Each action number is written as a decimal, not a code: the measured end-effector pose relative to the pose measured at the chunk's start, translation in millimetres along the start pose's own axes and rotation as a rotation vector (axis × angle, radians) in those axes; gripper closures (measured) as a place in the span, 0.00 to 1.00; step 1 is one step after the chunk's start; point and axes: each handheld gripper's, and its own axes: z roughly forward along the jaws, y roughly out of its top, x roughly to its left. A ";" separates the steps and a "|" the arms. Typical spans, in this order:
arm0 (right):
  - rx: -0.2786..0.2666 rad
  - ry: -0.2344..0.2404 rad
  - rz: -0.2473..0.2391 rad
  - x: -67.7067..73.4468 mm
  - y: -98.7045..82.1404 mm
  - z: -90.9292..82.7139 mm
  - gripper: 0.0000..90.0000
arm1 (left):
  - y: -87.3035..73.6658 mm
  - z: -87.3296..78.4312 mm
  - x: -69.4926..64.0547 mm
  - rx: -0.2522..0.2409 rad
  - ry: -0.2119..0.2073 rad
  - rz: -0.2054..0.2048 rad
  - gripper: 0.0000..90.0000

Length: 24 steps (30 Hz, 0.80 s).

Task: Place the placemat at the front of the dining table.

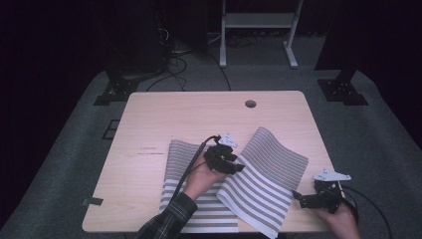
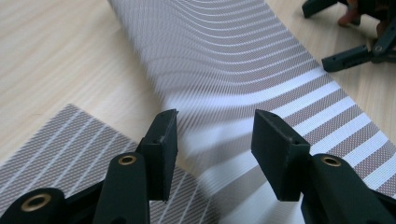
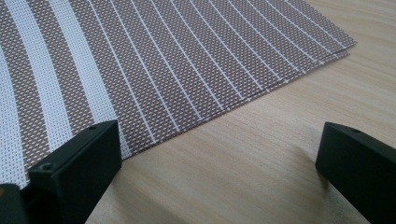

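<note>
Woven striped mat (image 1: 259,172) lies folded on the counter (image 1: 149,119), its raised flap straight ahead of your left gripper (image 2: 212,140), half open and empty, and nearer than your right gripper (image 3: 215,172), wide open beside the mat's edge.

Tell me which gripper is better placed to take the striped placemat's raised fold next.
Left. The left gripper hangs directly over the striped placemat at its raised fold, jaws open. The right gripper rests on the bare table beside the mat's right edge, jaws open, holding nothing.
</note>
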 end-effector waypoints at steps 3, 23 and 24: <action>0.000 0.000 0.000 0.0 0.0 0.0 0.00 | -0.6 -10.1 4.6 -0.014 0.011 -0.003 0.51; 0.000 0.000 0.000 0.0 0.0 0.0 0.00 | -26.3 -50.3 16.8 -0.045 0.071 0.015 0.10; 0.000 0.000 0.000 0.0 0.0 0.0 0.00 | -27.5 -51.9 17.2 -0.048 0.075 0.017 0.10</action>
